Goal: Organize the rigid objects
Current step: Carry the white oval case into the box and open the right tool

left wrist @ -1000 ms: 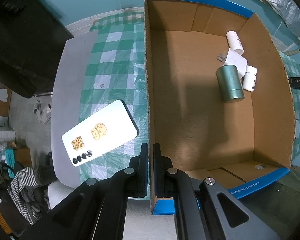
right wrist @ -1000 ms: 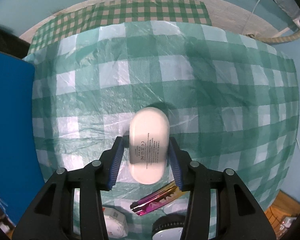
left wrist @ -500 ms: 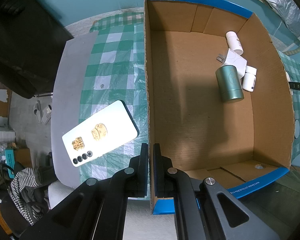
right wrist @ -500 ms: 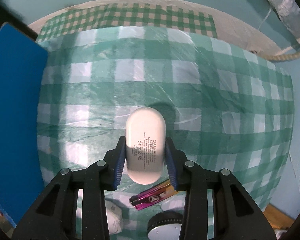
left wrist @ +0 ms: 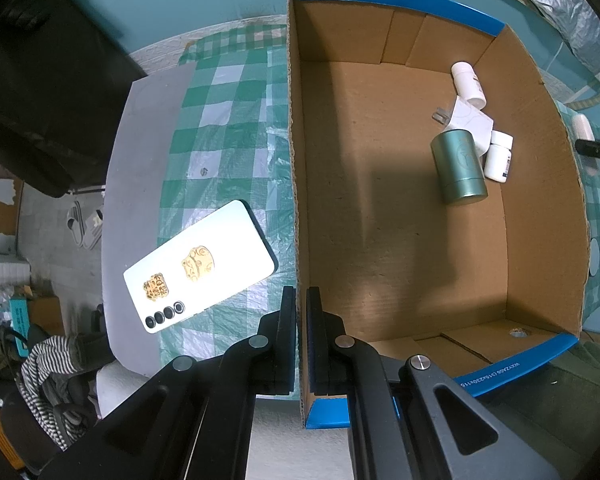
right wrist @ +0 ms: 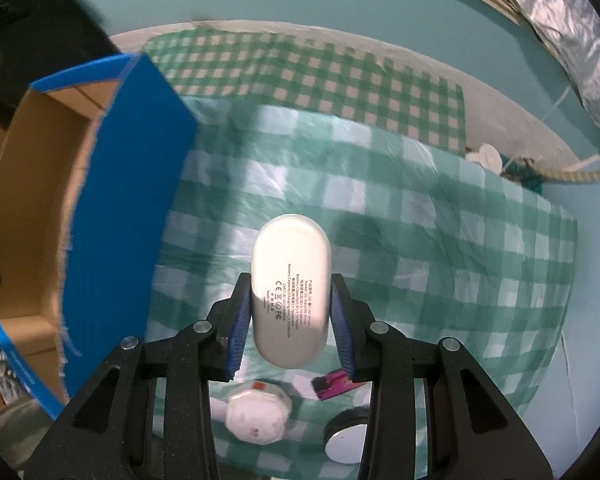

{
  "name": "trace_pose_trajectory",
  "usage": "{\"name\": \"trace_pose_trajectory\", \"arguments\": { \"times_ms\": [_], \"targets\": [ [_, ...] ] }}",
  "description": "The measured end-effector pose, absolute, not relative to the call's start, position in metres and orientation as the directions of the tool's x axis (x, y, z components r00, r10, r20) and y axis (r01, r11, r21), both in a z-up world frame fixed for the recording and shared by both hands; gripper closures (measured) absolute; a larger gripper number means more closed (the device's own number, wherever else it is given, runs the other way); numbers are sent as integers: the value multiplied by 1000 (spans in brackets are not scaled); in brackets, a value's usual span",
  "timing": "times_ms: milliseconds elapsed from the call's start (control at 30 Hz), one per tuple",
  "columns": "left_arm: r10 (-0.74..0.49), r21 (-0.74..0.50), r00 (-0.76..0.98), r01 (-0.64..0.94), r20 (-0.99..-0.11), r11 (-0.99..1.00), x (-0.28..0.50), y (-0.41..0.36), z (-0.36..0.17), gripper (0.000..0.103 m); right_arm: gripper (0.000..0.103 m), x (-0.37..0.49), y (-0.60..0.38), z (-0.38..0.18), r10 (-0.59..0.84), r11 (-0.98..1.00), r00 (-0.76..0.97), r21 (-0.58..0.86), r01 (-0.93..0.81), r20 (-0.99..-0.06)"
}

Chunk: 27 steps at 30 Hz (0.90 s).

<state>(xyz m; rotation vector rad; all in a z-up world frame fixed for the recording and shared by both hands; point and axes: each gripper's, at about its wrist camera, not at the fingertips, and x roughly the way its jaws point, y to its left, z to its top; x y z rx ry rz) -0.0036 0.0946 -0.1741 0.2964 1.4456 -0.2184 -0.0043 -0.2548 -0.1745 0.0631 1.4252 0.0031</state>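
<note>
Since a second ago the right gripper (right wrist: 291,322) has lifted the white power bank (right wrist: 290,294) off the checked tablecloth (right wrist: 440,264), and the cardboard box (right wrist: 36,208) has come into view at nine o'clock. Its blue pads closed in during that second and now pinch the power bank's sides. The power bank is a smooth, rounded oval with small grey print, hanging above the cloth. The left gripper (left wrist: 301,340) is unchanged, its jaws pressed together on the box wall (left wrist: 296,184).
</note>
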Motion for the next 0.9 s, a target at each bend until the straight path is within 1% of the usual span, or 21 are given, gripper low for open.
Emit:
{"name": "trace_pose_trajectory", "arguments": {
  "times_ms": [333, 567, 900],
  "targets": [
    [30, 67, 116, 321, -993, 945, -4, 95, -173, 99, 66, 10, -219, -142, 89, 995, 197, 79, -61, -976],
    [30, 67, 118, 322, -993, 944, -4, 95, -173, 99, 66, 22, -189, -120, 112, 985, 231, 77, -154, -967],
    [31, 68, 120, 322, -992, 944, -6, 95, -174, 99, 66, 36, -150, -110, 124, 961, 252, 53, -272, -960]
  ]
}}
